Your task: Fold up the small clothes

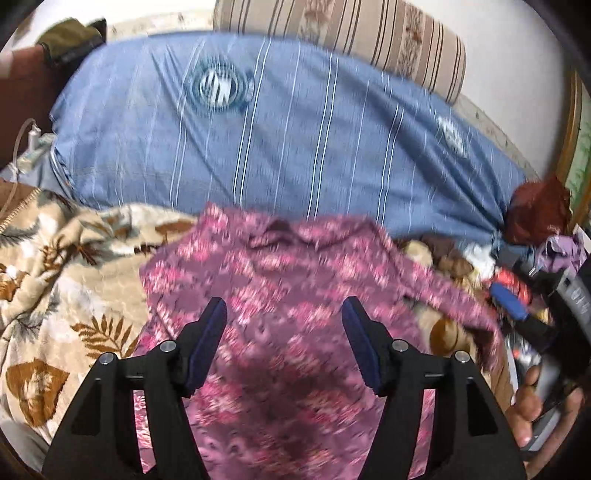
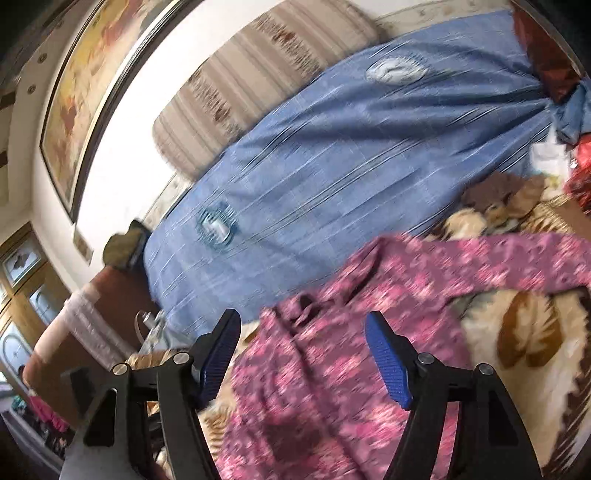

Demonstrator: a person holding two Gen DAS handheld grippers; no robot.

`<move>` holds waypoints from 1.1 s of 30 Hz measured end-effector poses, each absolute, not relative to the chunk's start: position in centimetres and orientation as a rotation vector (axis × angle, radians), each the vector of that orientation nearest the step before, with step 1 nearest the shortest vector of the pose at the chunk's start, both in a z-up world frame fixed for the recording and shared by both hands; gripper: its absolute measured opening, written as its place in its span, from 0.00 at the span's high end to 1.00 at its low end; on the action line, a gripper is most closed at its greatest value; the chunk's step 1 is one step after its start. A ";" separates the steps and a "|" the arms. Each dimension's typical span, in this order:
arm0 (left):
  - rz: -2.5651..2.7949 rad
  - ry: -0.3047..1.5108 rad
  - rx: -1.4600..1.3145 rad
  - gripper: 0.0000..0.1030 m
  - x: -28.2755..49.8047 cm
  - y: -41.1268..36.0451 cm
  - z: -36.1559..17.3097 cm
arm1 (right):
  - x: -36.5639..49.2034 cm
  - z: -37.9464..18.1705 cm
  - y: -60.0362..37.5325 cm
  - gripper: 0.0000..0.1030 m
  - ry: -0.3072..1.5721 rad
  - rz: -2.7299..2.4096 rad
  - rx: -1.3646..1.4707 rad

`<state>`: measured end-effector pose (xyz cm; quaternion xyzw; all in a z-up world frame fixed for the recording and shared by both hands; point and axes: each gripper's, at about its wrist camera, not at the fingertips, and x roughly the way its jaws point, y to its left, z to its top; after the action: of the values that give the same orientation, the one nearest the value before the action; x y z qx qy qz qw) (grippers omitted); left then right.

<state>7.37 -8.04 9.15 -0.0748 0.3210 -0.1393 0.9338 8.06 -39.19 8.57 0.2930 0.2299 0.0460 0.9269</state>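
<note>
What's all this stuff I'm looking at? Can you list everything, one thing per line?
Garment: one, pink-purple floral, spread on the blanket in front of both grippers.
Blanket: one, beige with brown leaves, under the garment.
Large bundle: one, blue with white stripes, behind the garment, knotted at one end.
Bolster: one, beige striped, behind the bundle by the wall.
Pile of clothes: mixed colours, near the knot; count unclear.
Framed picture: one, yellow-red, on the wall.
Left gripper: black with blue pads, open above the garment.
Right gripper: same, open above the garment.
</note>
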 end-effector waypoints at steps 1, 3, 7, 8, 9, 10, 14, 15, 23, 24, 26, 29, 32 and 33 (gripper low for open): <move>-0.286 0.641 -0.130 0.38 7.1 -9.3 9.7 | 8.1 8.4 -40.3 0.33 0.478 0.089 0.614; -0.301 0.648 -0.078 0.38 6.9 -11.5 10.0 | 7.2 8.1 -43.3 0.33 0.474 0.034 0.617; -0.430 0.773 -0.041 0.38 7.8 -17.6 9.0 | 4.6 6.3 -47.7 0.33 0.482 -0.124 0.560; -0.462 0.807 -0.043 0.38 8.1 -18.7 8.7 | 4.2 5.8 -48.6 0.33 0.492 -0.138 0.565; -0.515 0.870 -0.049 0.38 8.7 -20.4 7.9 | 3.7 4.9 -50.1 0.36 0.508 -0.167 0.577; -0.551 0.919 -0.052 0.38 9.2 -21.8 7.3 | 3.3 4.1 -51.4 0.36 0.532 -0.197 0.580; -0.572 1.018 -0.040 0.38 10.1 -25.5 5.2 | 3.0 1.3 -53.9 0.35 0.679 -0.366 0.428; -0.562 1.022 -0.022 0.38 10.1 -26.2 4.7 | 3.3 0.3 -54.1 0.34 0.728 -0.425 0.367; -0.569 1.081 0.041 0.38 10.6 -29.3 2.4 | 5.4 -5.6 -55.5 0.79 0.931 -0.551 0.273; -0.584 1.101 0.025 0.38 10.9 -29.8 2.3 | 5.0 -5.6 -56.1 0.93 0.920 -0.534 0.330; -0.641 1.155 -0.022 0.38 11.5 -31.1 2.2 | 3.3 -4.1 -57.4 0.94 0.834 -0.490 0.464; -0.761 1.241 -0.123 0.38 12.1 -33.7 1.9 | 0.8 -2.3 -58.9 0.94 0.686 -0.376 0.650; -0.859 1.354 -0.288 0.38 12.8 -36.1 0.9 | -0.3 -1.4 -59.2 0.94 0.650 -0.313 0.713; -0.881 1.392 -0.326 0.38 13.0 -36.9 0.5 | -0.2 -1.4 -58.9 0.94 0.661 -0.292 0.723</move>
<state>13.02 -36.87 0.49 -0.1445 0.6169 -0.3907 0.6677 -0.24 -58.95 -1.39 0.3462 0.3162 -0.1396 0.8722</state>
